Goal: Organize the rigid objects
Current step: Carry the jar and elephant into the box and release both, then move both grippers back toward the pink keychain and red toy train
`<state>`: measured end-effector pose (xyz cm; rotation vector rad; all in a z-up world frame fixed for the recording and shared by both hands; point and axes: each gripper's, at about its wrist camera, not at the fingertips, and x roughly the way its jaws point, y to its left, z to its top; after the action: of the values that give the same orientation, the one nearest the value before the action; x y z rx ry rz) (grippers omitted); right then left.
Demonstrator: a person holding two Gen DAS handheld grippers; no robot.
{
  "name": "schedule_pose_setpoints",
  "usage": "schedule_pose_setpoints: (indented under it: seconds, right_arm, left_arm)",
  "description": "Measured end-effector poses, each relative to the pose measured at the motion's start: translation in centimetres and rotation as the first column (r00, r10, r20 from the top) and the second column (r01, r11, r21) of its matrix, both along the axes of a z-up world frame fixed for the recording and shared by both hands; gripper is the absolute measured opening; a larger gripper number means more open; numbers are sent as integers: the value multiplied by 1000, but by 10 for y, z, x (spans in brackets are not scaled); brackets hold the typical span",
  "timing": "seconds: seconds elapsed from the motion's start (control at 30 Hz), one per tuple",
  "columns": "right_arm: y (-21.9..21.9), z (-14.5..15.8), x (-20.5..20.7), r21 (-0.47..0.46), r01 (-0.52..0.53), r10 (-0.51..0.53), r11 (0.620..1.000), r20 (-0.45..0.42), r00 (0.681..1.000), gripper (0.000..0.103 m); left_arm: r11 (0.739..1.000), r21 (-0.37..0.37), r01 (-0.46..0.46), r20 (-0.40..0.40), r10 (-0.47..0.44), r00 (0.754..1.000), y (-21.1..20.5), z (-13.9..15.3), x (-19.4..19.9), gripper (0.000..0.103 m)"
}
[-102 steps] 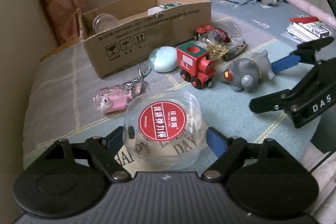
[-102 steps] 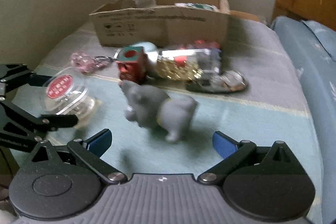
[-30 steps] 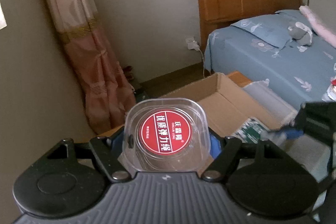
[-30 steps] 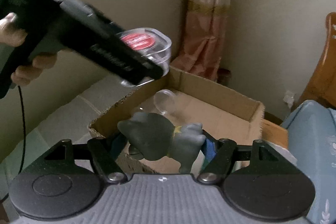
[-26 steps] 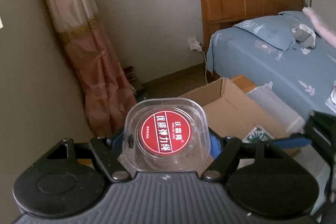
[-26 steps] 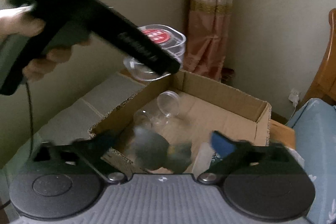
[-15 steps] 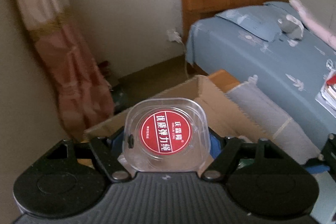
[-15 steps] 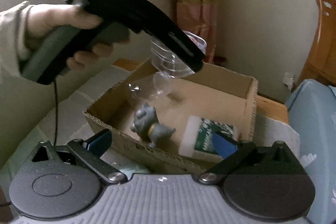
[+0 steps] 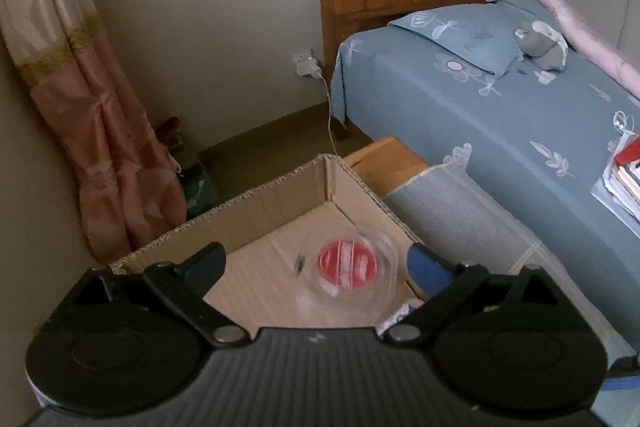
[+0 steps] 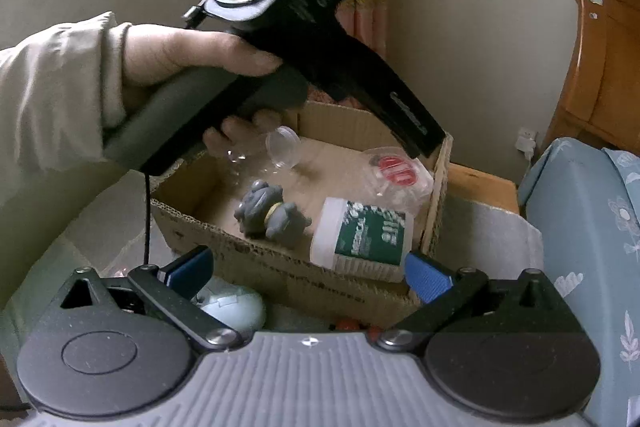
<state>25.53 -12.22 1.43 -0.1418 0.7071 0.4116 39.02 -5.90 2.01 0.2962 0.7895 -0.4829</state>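
Left gripper (image 9: pixel 316 263) is over the cardboard box (image 10: pixel 280 263), jaws apart and empty, its black body blocking the box's back wall in the right view; right gripper (image 10: pixel 308 267) is also spread, empty, at the box's near edge. The clear red-label tub (image 9: pixel 348 267), blurred, is in the box's far right corner, label up. Also inside: grey toy animal (image 10: pixel 268 213) on its side, white green-label jar (image 10: pixel 360 235) lying lengthwise along the right wall, clear jar (image 10: pixel 280 147) at back.

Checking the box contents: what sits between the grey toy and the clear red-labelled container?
In the right wrist view, the white green-labelled jar lies between the grey toy and the clear container.
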Motion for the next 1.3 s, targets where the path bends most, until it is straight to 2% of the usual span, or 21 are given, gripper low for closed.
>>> schedule_pose_setpoints:
  seconds: [0.17, 0.37, 0.73, 0.87, 0.93, 1.13, 1.3]
  right_arm:
    - [0, 1, -9, 19, 21, -20, 1000, -10, 1000, 103]
    - [4, 2, -26, 26, 55, -55, 998, -9, 998, 103]
    - [7, -2, -59, 18, 141, -141, 990, 14, 990, 103]
    - [10, -10, -77, -33, 183, -181, 983, 49, 982, 103]
    - [11, -16, -85, -50, 191, -189, 980, 52, 981, 103]
    - [2, -32, -102, -22, 216, -216, 976, -8, 976, 103]
    - [-6, -40, -109, -29, 248, -249, 968, -19, 968, 103]
  left_arm:
    - [1000, 15, -3, 18, 3, 1000, 7, 9, -18, 97]
    - [1000, -2, 12, 33, -12, 999, 20, 23, -49, 97]
    - [999, -19, -47, 86, 49, 995, 48, 39, -121, 98]
    - [996, -32, -79, 94, 81, 992, 59, 34, -146, 99]
    - [995, -40, -92, 96, 95, 991, 65, 28, -157, 102]
    - [990, -28, -141, 86, 143, 986, 80, 3, -189, 102]
    - [984, -5, -180, 55, 180, 982, 94, -17, -209, 102]
